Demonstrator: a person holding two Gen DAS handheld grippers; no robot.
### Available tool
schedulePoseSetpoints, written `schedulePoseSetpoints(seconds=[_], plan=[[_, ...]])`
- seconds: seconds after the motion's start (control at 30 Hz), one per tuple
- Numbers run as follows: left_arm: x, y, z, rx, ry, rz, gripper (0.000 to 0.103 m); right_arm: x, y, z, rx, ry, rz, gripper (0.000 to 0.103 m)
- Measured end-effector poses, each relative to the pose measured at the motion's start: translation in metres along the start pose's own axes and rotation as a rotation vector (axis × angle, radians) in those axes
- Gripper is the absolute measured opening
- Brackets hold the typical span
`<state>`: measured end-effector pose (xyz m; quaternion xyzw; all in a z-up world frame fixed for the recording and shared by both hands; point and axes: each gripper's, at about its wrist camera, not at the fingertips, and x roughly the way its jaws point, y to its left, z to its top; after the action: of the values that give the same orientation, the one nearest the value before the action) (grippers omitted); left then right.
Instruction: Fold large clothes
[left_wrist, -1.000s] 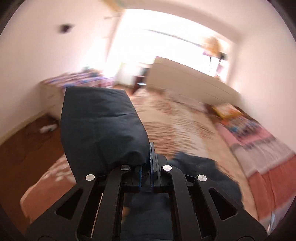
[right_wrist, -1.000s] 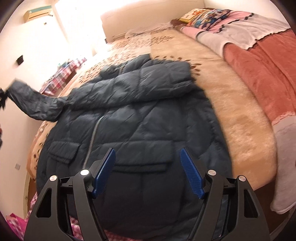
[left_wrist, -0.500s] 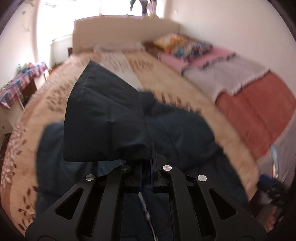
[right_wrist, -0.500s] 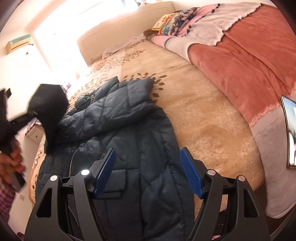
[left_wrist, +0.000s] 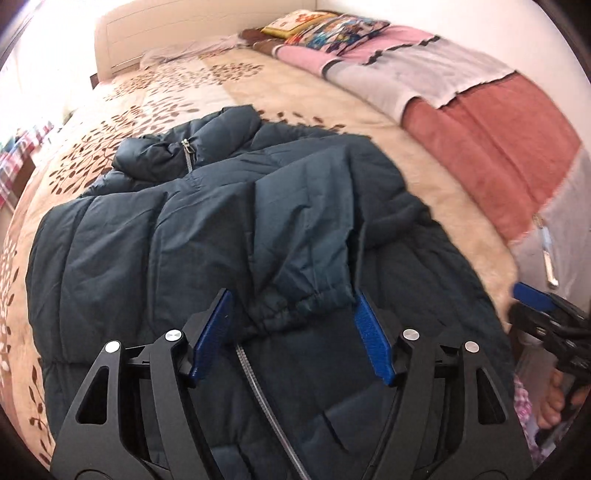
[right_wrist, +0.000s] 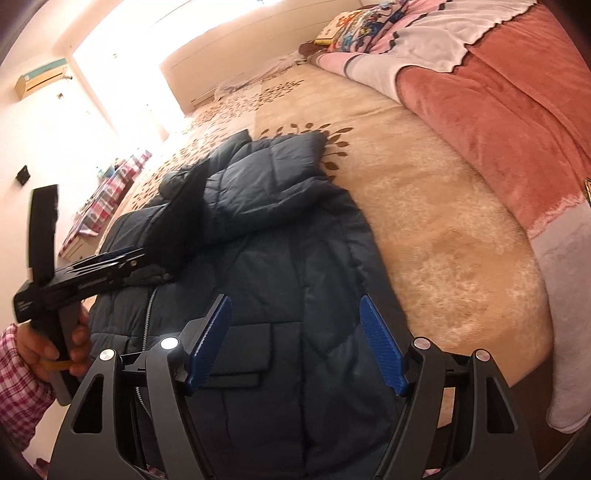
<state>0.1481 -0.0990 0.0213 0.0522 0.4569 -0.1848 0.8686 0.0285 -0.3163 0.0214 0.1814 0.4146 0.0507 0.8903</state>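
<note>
A dark blue puffer jacket (left_wrist: 147, 240) lies front-up on the bed, zip (left_wrist: 258, 387) closed. One sleeve (left_wrist: 306, 221) is folded across its chest, with the gathered cuff (left_wrist: 299, 306) resting on the jacket. My left gripper (left_wrist: 292, 297) hovers over that cuff; its jaws are opening and the blue pads (left_wrist: 218, 332) stand clear of the cloth. In the right wrist view the left gripper (right_wrist: 122, 258) shows at the left, in a hand (right_wrist: 48, 347). My right gripper (right_wrist: 294, 300) is open above the jacket (right_wrist: 295, 258), over its right pocket (right_wrist: 236, 350), holding nothing.
The beige leaf-patterned bedspread (left_wrist: 424, 155) extends right of the jacket. Pink, grey and red blankets (left_wrist: 498, 140) cover the bed's right side, pillows (left_wrist: 325, 26) by the headboard (left_wrist: 184, 22). A plaid-covered table (right_wrist: 107, 195) stands beyond the bed's left side.
The left gripper carried the sleeve from the bed's left side over and down onto the jacket, then opened and let it go. The right gripper drifted slightly, still open.
</note>
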Motion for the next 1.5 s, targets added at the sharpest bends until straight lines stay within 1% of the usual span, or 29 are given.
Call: schedulePoseSetpoints(seconds=[0.1, 0.2, 0.27, 0.33, 0.4, 0.47, 0.53, 0.57, 0.6, 0.63, 0.67, 0.7, 0.73, 0.8, 0.9, 1.03, 1.13, 1.23, 1.27, 1.3, 1.33, 1.4, 1.5], plan=[[-0.024, 0.008, -0.010, -0.031, -0.035, -0.033, 0.070, 0.005, 0.010, 0.003, -0.006, 0.009, 0.025, 0.071], [-0.045, 0.021, -0.019, -0.069, -0.061, -0.011, 0.070, 0.014, 0.022, 0.008, 0.002, 0.030, 0.074, 0.071], [-0.056, 0.037, -0.026, -0.120, -0.084, 0.011, 0.070, 0.023, 0.033, 0.013, 0.009, 0.047, 0.115, 0.072], [-0.066, 0.055, -0.036, -0.182, -0.101, 0.037, 0.070, 0.036, 0.042, 0.019, 0.011, 0.063, 0.134, 0.072], [-0.077, 0.073, -0.051, -0.243, -0.112, 0.071, 0.070, 0.052, 0.050, 0.027, 0.030, 0.086, 0.147, 0.072], [-0.086, 0.087, -0.066, -0.282, -0.118, 0.101, 0.070, 0.069, 0.059, 0.034, 0.054, 0.110, 0.165, 0.071], [-0.097, 0.100, -0.082, -0.316, -0.120, 0.132, 0.070, 0.086, 0.068, 0.040, 0.067, 0.135, 0.162, 0.071], [-0.101, 0.107, -0.089, -0.332, -0.120, 0.144, 0.070, 0.096, 0.074, 0.042, 0.066, 0.152, 0.148, 0.067], [-0.105, 0.112, -0.096, -0.348, -0.121, 0.153, 0.070, 0.103, 0.077, 0.043, 0.064, 0.163, 0.139, 0.059], [-0.109, 0.117, -0.104, -0.367, -0.120, 0.161, 0.070, 0.113, 0.082, 0.044, 0.060, 0.182, 0.120, 0.054], [-0.112, 0.122, -0.111, -0.383, -0.118, 0.167, 0.070, 0.120, 0.084, 0.045, 0.062, 0.192, 0.103, 0.038], [-0.114, 0.126, -0.117, -0.397, -0.116, 0.172, 0.070, 0.124, 0.084, 0.045, 0.063, 0.196, 0.094, 0.019], [-0.116, 0.130, -0.123, -0.412, -0.113, 0.176, 0.070, 0.126, 0.084, 0.045, 0.066, 0.204, 0.089, 0.014], [-0.119, 0.138, -0.132, -0.435, -0.111, 0.181, 0.070, 0.123, 0.080, 0.044, 0.087, 0.194, 0.099, 0.010], [-0.117, 0.145, -0.139, -0.460, -0.107, 0.178, 0.070, 0.107, 0.074, 0.040, 0.095, 0.165, 0.111, 0.010], [-0.109, 0.148, -0.140, -0.483, -0.097, 0.163, 0.070, 0.115, 0.069, 0.035, 0.103, 0.213, 0.102, 0.010], [-0.111, 0.143, -0.140, -0.463, -0.105, 0.164, 0.070, 0.124, 0.072, 0.034, 0.092, 0.238, 0.077, 0.012], [-0.115, 0.142, -0.141, -0.443, -0.108, 0.181, 0.070, 0.120, 0.074, 0.037, 0.082, 0.231, 0.072, 0.014], [-0.117, 0.143, -0.142, -0.444, -0.108, 0.187, 0.070, 0.117, 0.074, 0.037, 0.077, 0.223, 0.071, 0.023], [-0.119, 0.145, -0.143, -0.450, -0.107, 0.192, 0.070, 0.111, 0.073, 0.037, 0.072, 0.208, 0.055, 0.035], [-0.121, 0.147, -0.145, -0.456, -0.107, 0.196, 0.070, 0.107, 0.072, 0.037, 0.068, 0.192, 0.041, 0.037], [-0.125, 0.152, -0.149, -0.469, -0.105, 0.210, 0.070, 0.095, 0.067, 0.036, 0.054, 0.161, 0.024, 0.038], [-0.132, 0.158, -0.157, -0.466, -0.098, 0.232, 0.070, 0.076, 0.057, 0.033, 0.040, 0.144, 0.018, 0.038]])
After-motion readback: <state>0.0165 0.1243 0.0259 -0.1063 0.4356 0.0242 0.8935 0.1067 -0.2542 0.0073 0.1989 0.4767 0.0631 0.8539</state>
